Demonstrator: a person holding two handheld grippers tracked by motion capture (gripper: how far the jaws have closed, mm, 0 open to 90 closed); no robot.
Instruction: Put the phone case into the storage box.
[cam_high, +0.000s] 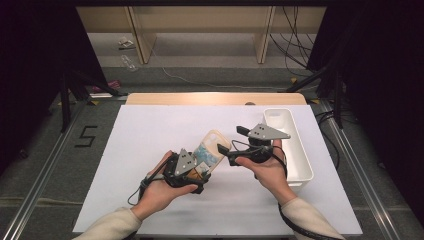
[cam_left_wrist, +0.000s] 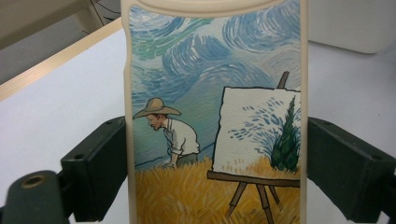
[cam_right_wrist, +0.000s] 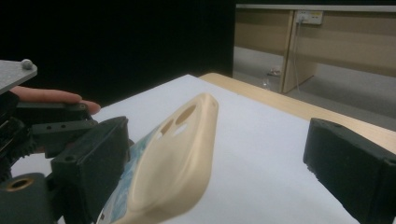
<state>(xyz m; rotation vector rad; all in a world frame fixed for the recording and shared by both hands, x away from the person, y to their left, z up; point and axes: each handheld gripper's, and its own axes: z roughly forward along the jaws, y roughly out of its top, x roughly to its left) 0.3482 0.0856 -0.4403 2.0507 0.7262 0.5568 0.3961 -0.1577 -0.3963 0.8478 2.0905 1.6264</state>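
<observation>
A cream phone case (cam_high: 211, 150) with a painted scene of a man in a straw hat and an easel is held above the white table. My left gripper (cam_high: 196, 170) is shut on it, and in the left gripper view both black fingers (cam_left_wrist: 100, 168) press against the long edges of the case (cam_left_wrist: 215, 116). My right gripper (cam_high: 232, 141) is open at the case's far end. In the right gripper view the case's cream back with the camera cut-outs (cam_right_wrist: 177, 158) lies between the wide jaws, close to the left finger (cam_right_wrist: 91, 161) and well apart from the right one.
A long white bin (cam_high: 301, 150) stands at the table's right side, just behind my right hand. A white sheet (cam_high: 145, 145) covers the tabletop, whose wooden edge (cam_high: 215, 98) shows at the back. Cables and table legs lie on the floor beyond.
</observation>
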